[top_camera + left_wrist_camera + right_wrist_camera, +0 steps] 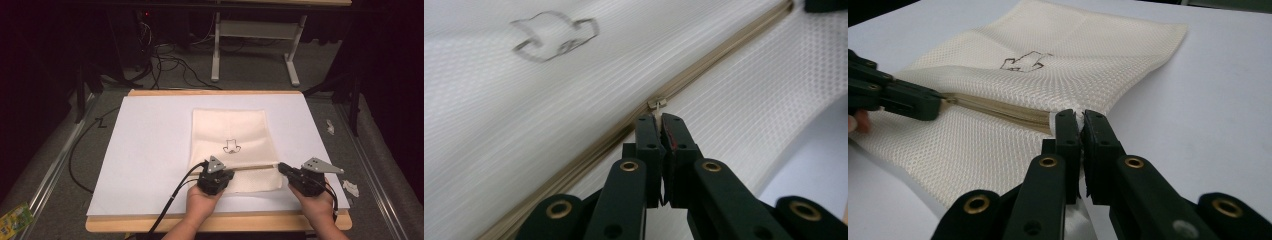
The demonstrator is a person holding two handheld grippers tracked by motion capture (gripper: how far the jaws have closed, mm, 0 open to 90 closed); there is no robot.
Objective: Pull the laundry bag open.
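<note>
Where the bag lies: a cream mesh bag point(231, 145) is spread flat on the white sheet point(150, 150) covering the table point(215, 223), its zip point(255, 166) running across the near part.
Left hand: the left hand point(201, 202) is brought in from the near edge, and the left gripper point(226, 175) is laid low over the bag's near left part, pointed to the right along the zip.
Left jaws: in the left gripper view they are seen pressed together on the small zip pull point(656, 106), at the zip's tan tape point(704, 75).
Right hand: the right hand point(320, 205) is held at the bag's near right corner, with the right gripper point(281, 167) pointed left.
Right jaws: in the right gripper view they are seen clamped on the bag's edge at the zip's end point(1068, 116).
Seen from above alone: both forearms, trailing cables and the grey plates on the grippers are shown.
Seen close alone: the mesh weave and the drawn outline mark point(555, 35) are made clear.
Hard to make out: the pull is largely covered by the jaw tips, and the dark floor beyond the table is barely readable.
</note>
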